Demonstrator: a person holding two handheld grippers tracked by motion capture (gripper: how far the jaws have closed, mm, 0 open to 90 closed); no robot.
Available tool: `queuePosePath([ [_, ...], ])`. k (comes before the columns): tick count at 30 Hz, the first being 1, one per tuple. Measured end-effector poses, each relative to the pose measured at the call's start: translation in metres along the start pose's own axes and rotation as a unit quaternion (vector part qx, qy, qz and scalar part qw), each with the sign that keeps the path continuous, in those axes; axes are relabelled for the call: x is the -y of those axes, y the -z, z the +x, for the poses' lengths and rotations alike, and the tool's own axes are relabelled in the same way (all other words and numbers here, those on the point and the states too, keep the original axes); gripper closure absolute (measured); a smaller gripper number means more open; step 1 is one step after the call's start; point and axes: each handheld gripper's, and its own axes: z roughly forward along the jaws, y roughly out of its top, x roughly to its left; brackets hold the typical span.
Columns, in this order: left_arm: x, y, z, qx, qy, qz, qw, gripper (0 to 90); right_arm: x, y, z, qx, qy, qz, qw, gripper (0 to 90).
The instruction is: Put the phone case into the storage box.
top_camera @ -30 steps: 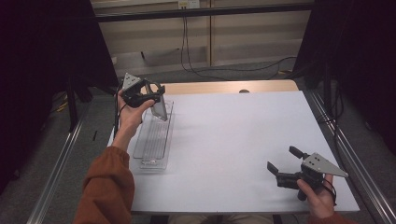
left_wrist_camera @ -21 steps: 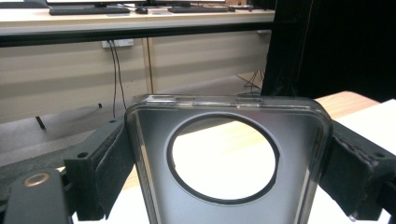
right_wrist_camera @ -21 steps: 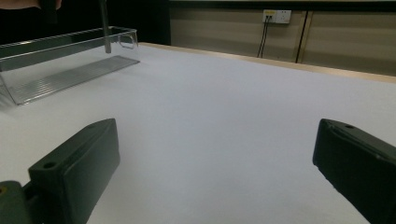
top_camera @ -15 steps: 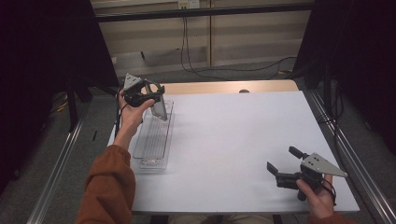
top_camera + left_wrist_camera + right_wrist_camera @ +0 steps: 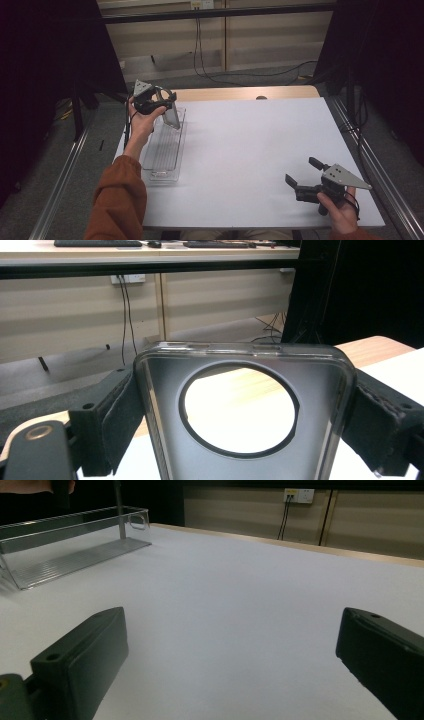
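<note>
Left hand-held gripper (image 5: 167,102) grasps phone case (image 5: 171,116) above clear tray (image 5: 162,150); right hand-held gripper (image 5: 304,176) idle, released. Next: lower case into tray.

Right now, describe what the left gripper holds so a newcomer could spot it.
On the white table, a clear tray lies along the left edge. At its far end the left gripper clamps a phone case, smoky and see-through, with one big round hole.
</note>
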Motion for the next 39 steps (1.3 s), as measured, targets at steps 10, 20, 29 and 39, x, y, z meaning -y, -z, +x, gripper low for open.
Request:
queuePosePath([
  [10,0.004,-0.004,0.002,-0.005,-0.004,0.011,0.9999,12.0,0.000,0.000,0.000,-0.003,0.001,0.001,1.0000,0.0],
  [20,0.006,-0.007,0.002,-0.009,-0.001,0.011,0.9999,11.6,0.000,0.000,0.000,-0.005,0.001,0.003,1.0000,0.0],
  [29,0.006,-0.009,0.004,-0.006,0.007,0.010,0.9999,10.7,0.000,0.000,0.001,-0.008,0.002,0.002,1.0000,0.0],
  [39,0.005,-0.015,0.005,-0.010,0.005,0.018,0.9998,9.2,0.001,0.000,0.000,-0.012,0.000,0.003,0.9999,0.0],
])
